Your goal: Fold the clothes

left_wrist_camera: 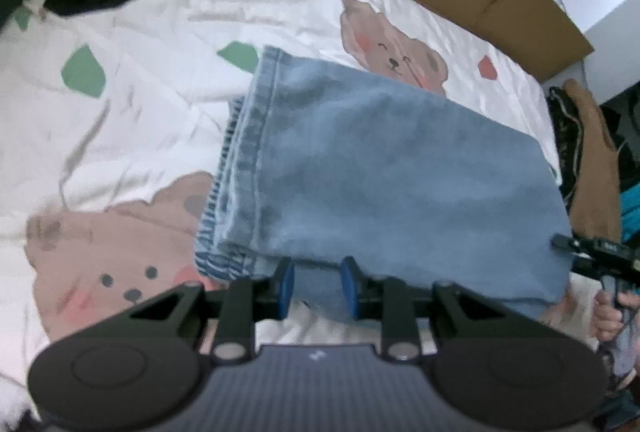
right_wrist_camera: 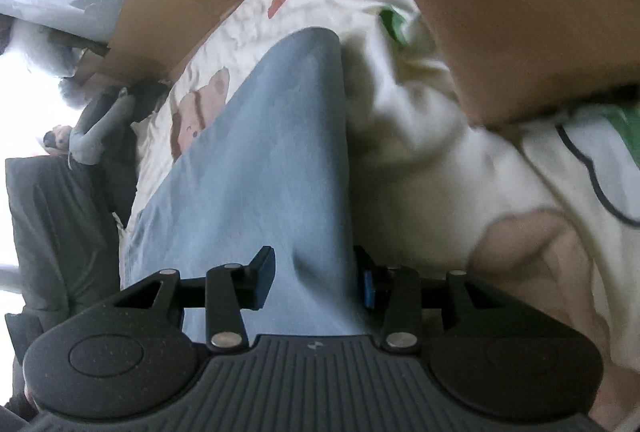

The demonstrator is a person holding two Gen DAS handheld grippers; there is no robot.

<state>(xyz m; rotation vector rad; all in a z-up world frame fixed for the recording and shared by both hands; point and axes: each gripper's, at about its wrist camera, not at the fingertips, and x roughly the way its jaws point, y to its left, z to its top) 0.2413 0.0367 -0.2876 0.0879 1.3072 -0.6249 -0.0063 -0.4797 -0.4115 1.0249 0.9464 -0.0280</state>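
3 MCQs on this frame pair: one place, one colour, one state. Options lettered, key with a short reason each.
1. Where do the folded jeans lie?
A. in a cardboard box
B. on the bear-print sheet
C. on a chair

2. What colour are the pads of the left gripper?
A. blue
B. red
C. yellow

3. How does the right gripper stand?
A. clamped shut on nothing
B. out of view
C. jaws apart, denim between them

Key:
1 B, printed bears and leaves surround the denim.
2 A, both pads show blue at the fingertips.
3 C, the fabric passes through a clear gap.
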